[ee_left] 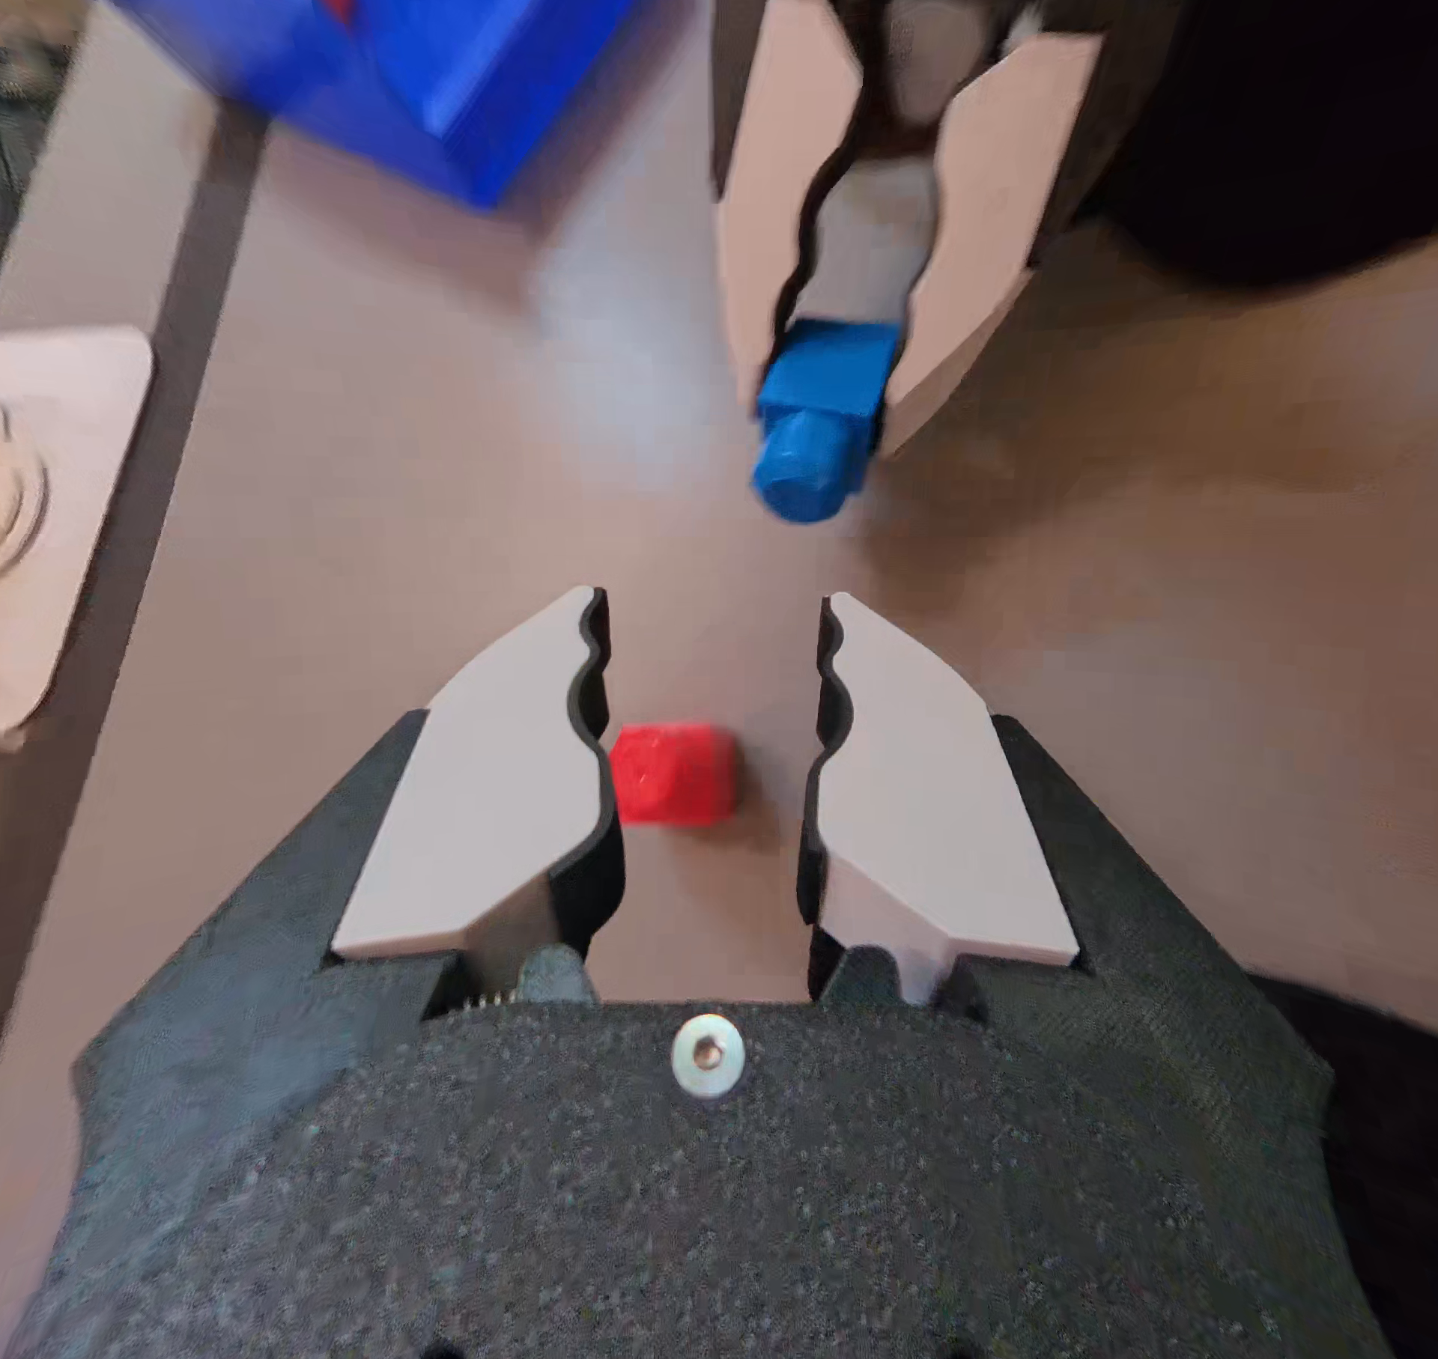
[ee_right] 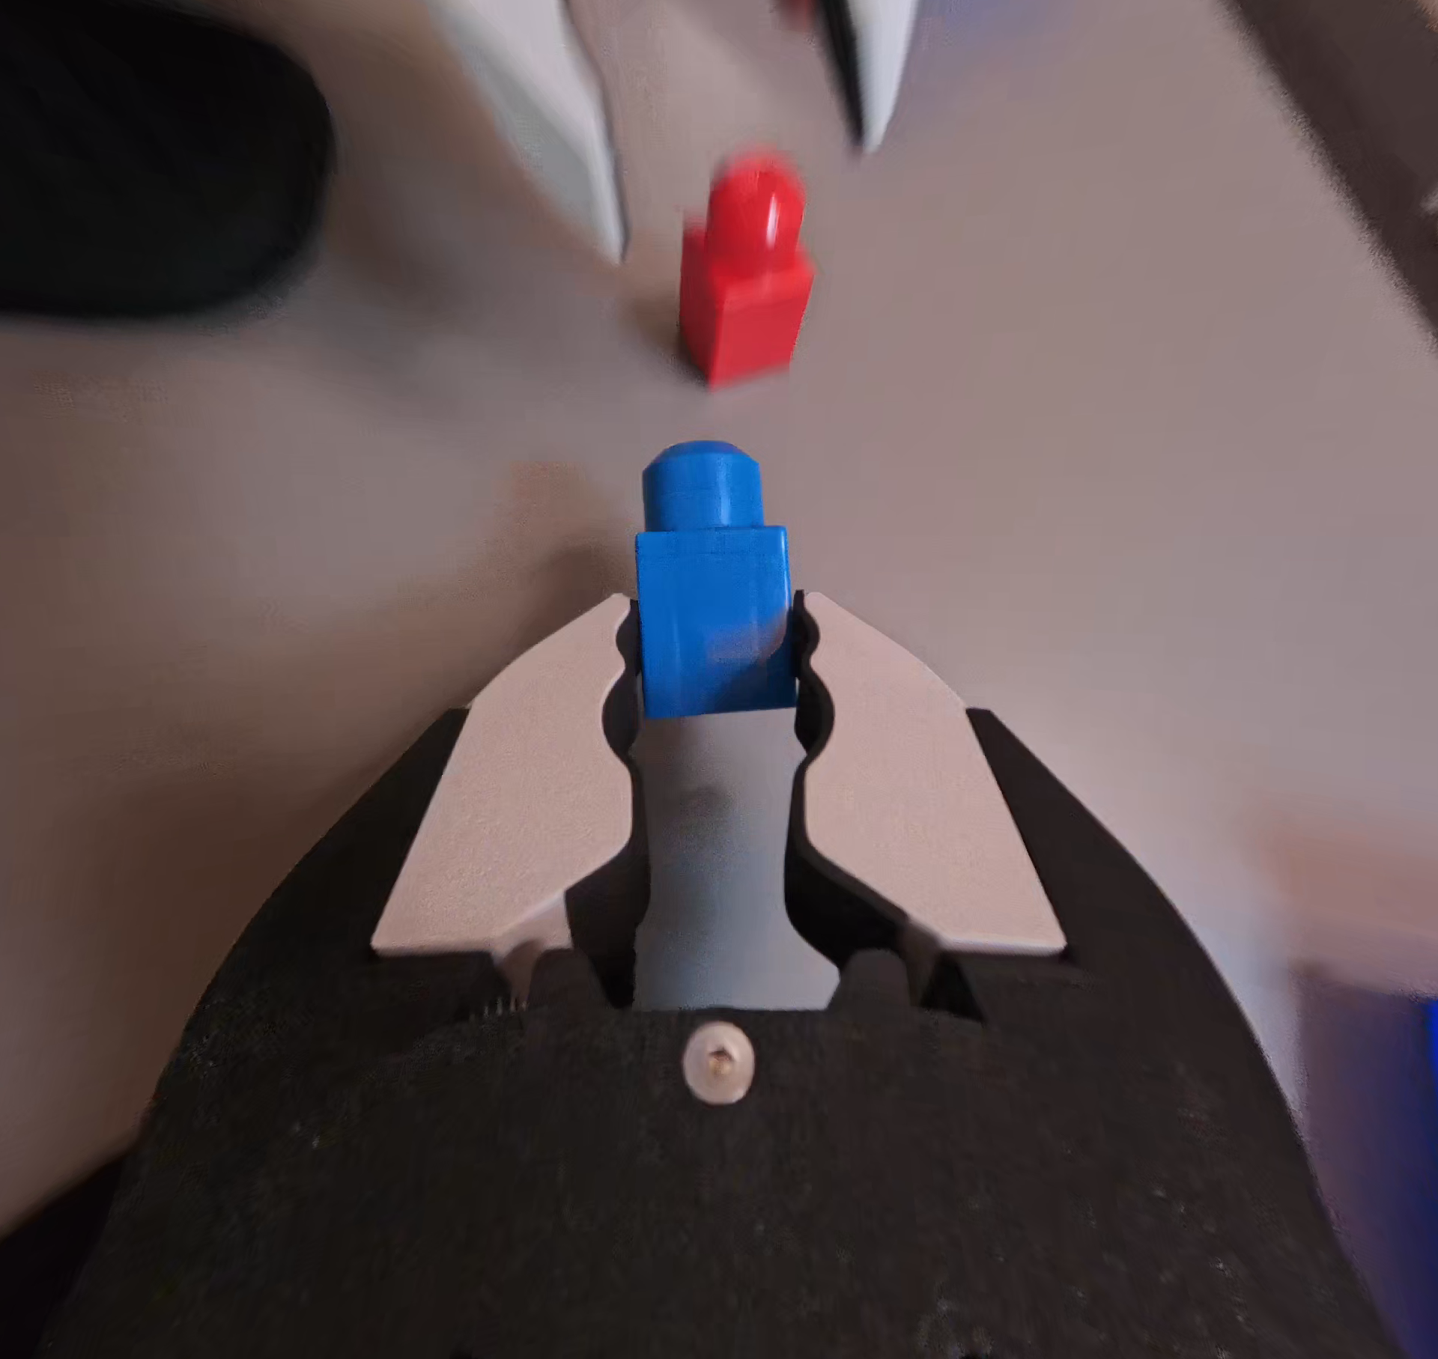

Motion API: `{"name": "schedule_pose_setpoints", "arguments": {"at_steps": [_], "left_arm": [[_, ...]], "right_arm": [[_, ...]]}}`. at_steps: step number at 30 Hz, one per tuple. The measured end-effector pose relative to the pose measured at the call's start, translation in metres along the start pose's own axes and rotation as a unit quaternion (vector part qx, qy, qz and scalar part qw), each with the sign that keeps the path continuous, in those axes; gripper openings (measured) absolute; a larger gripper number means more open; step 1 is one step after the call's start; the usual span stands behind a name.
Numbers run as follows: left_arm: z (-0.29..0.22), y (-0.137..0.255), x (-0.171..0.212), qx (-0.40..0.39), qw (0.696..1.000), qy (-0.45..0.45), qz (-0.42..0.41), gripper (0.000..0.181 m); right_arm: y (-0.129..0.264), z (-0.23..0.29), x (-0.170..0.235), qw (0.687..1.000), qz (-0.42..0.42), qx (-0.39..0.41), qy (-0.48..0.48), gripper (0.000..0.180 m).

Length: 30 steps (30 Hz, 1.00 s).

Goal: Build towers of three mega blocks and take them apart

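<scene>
The right claw (ee_right: 717, 606) pinches a blue block (ee_right: 712, 621) at its tips, stud pointing forward. The left claw (ee_left: 712, 606) is spread apart above the surface (ee_left: 389, 544); a red block (ee_left: 675, 775) stands there between its fingers, untouched.

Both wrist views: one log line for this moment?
left gripper: open, above red block | right gripper: shut on blue block | red block: alone on table
</scene>
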<state>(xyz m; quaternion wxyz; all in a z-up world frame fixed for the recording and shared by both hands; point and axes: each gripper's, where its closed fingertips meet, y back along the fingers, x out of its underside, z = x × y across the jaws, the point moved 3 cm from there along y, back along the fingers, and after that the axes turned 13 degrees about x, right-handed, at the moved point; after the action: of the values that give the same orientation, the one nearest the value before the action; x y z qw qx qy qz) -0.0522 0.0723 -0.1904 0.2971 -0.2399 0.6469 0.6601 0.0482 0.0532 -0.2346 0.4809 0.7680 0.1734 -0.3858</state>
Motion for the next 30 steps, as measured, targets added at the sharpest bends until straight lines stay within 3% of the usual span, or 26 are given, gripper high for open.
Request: {"name": "schedule_pose_setpoints", "arguments": {"at_steps": [5,10,17,24,30], "left_arm": [[-0.018,0.009,-0.041,0.054,0.971,0.006,-0.233,0.044],[-0.023,0.012,-0.058,0.074,0.946,0.015,-0.314,0.035],[-0.03,0.0,-0.051,0.07,0.965,-0.002,-0.255,0.031],[-0.033,-0.025,-0.024,0.061,0.993,-0.005,-0.096,0.029],[-0.037,-0.034,-0.018,0.085,0.993,0.008,-0.087,0.029]], "right_arm": [[0.042,-0.011,-0.059,0.968,-0.235,-0.008,-0.09,0.037],[0.048,-0.004,-0.068,0.951,-0.288,-0.023,-0.109,0.037],[0.026,0.011,-0.055,0.972,-0.223,-0.033,-0.072,0.038],[0.013,0.019,-0.04,0.99,-0.14,0.005,0.01,0.045],[0.002,0.028,-0.027,0.995,-0.09,-0.012,0.028,0.035]]}}
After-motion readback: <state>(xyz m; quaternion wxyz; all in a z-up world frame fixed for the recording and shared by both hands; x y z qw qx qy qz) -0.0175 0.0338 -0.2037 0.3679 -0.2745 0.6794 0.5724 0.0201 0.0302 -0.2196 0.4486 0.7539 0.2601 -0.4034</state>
